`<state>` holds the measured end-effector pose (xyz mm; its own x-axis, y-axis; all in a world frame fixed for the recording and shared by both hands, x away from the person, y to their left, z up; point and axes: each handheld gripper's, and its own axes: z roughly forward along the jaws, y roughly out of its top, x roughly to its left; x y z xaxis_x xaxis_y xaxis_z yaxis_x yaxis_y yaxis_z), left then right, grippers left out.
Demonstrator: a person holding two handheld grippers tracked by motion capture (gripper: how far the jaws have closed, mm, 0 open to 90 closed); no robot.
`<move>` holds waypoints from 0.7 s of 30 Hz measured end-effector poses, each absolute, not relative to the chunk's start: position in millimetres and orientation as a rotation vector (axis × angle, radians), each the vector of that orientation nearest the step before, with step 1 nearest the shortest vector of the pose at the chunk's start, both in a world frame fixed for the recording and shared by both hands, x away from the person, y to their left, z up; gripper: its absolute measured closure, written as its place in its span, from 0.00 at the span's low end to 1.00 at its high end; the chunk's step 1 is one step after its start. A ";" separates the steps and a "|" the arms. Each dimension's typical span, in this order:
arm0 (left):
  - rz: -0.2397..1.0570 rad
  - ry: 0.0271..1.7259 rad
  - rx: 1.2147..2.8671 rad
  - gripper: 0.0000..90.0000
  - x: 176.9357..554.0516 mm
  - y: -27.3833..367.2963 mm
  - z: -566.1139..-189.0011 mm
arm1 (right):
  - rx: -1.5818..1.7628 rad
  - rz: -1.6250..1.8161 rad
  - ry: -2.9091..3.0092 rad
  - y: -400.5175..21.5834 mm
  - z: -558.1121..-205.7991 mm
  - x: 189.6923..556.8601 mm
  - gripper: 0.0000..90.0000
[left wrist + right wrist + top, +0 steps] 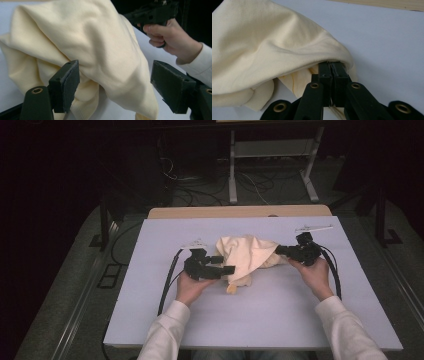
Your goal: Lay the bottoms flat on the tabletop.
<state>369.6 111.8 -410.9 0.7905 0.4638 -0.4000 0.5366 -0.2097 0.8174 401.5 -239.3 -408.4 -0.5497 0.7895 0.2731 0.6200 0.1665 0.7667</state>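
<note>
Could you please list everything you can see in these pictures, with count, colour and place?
garment: one, cream, bunched mid-table, between the grippers
table: one, pale lilac top with a wooden edge at the far side
frame: one, white metal, on the floor beyond the table
cables: several, dark and white, on the floor behind the table
left gripper: one, black, at the garment's left side, jaws open with a fold of cloth between them, pads not pressing
right gripper: one, black, at the garment's right side, jaws shut on a garment edge
hands: two, each holding a gripper
sleeves: two, white, entering from the near edge
</note>
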 end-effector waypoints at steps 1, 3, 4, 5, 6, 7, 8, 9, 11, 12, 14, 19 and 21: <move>-0.080 0.765 1.861 0.25 369.4 109.9 -412.0 | 1.378 1.328 2.247 -239.3 -408.5 401.4 0.96; -0.088 0.760 1.887 0.26 368.6 106.4 -414.0 | 1.378 1.327 2.249 -239.3 -408.6 401.3 0.96; -0.100 0.753 1.897 0.28 368.6 105.4 -414.9 | 1.376 1.328 2.249 -239.3 -408.6 401.2 0.96; -0.116 0.747 1.903 0.32 368.3 104.7 -415.6 | 1.375 1.328 2.250 -239.3 -408.6 401.2 0.96; -0.127 0.740 1.911 0.38 368.3 104.2 -416.0 | 1.375 1.327 2.250 -239.2 -408.7 401.2 0.96; -0.146 0.727 1.916 0.47 368.1 104.4 -416.3 | 1.375 1.326 2.251 -239.3 -408.7 401.2 0.96; -0.159 0.720 1.914 0.54 368.2 104.7 -416.3 | 1.375 1.325 2.251 -239.4 -408.8 401.2 0.96; -0.175 0.710 1.912 0.60 368.5 105.3 -416.4 | 1.375 1.325 2.252 -239.5 -408.8 401.2 0.96; -0.178 0.684 1.916 0.75 368.6 106.8 -415.6 | 1.376 1.326 2.254 -239.7 -409.2 401.2 0.96; -0.174 0.677 1.918 0.80 368.5 107.4 -414.9 | 1.378 1.328 2.254 -239.7 -409.4 401.3 0.96; -0.162 0.669 1.924 0.87 368.3 107.9 -413.6 | 1.378 1.329 2.256 -239.7 -409.9 401.4 0.96; -0.120 0.671 1.923 0.90 368.2 109.5 -405.3 | 1.380 1.331 2.261 -239.8 -409.9 401.0 0.96; -0.111 0.676 1.912 0.90 369.8 112.4 -397.2 | 1.374 1.336 2.263 -239.7 -408.7 400.4 0.96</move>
